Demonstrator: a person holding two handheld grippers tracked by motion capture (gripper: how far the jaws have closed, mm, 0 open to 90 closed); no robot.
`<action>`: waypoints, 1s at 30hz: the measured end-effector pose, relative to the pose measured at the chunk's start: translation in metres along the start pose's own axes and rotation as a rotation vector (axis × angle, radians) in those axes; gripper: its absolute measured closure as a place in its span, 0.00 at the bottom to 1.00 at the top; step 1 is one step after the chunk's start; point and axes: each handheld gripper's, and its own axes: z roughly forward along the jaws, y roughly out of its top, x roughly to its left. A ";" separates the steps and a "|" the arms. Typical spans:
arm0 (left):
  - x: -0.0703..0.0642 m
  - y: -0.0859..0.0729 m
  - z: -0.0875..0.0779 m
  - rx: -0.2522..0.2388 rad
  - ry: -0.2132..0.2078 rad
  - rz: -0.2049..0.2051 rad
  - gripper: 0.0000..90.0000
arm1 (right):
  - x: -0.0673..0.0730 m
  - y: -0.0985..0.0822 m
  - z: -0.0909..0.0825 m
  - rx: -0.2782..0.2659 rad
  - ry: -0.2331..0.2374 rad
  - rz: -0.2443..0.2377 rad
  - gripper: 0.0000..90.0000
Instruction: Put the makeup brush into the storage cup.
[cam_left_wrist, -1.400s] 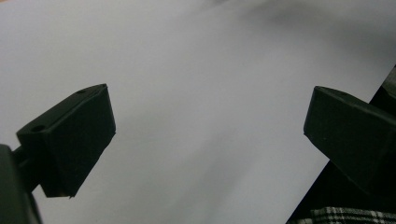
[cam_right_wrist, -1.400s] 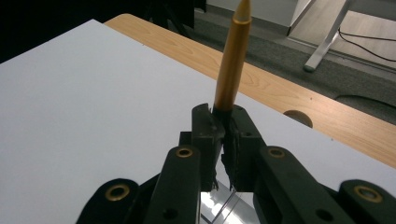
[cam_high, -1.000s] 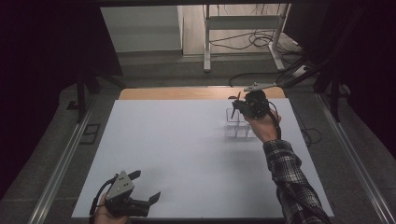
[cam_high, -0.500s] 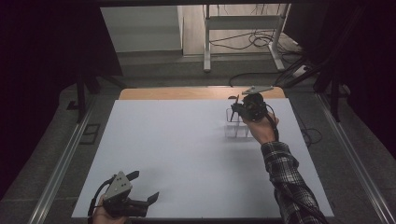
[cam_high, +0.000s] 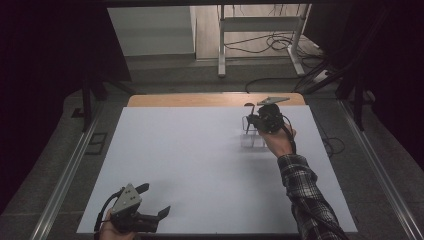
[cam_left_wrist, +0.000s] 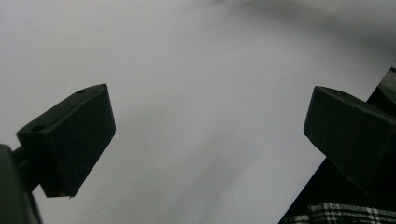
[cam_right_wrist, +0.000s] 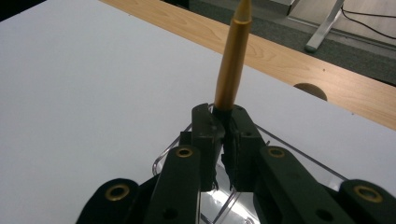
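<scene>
1. Right gripper view: the right gripper (cam_right_wrist: 223, 126) has its jaws clenched on a gold pen (cam_right_wrist: 232, 60), which stands nearly upright over a clear plastic holder (cam_right_wrist: 299, 163)
2. No brand, label or writing can be read on the gold pen or the clear plastic holder
3. The clear plastic holder (cam_high: 251, 140) sits on the white table (cam_high: 190, 160), toward its far right
4. The left gripper (cam_high: 150, 202), well apart from the holder at the table's near left edge, has its jaws spread wide, grasping nothing
</scene>
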 end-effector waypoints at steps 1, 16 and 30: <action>0.000 0.000 0.000 0.001 0.000 0.000 0.03 | 0.000 -0.001 0.000 0.001 -0.001 0.001 0.92; 0.000 0.000 0.001 0.015 0.001 0.002 0.03 | 0.003 -0.002 0.002 -0.020 -0.037 -0.009 0.52; 0.000 0.000 0.002 0.017 0.001 -0.003 0.03 | 0.004 0.004 0.003 -0.005 -0.003 0.018 0.08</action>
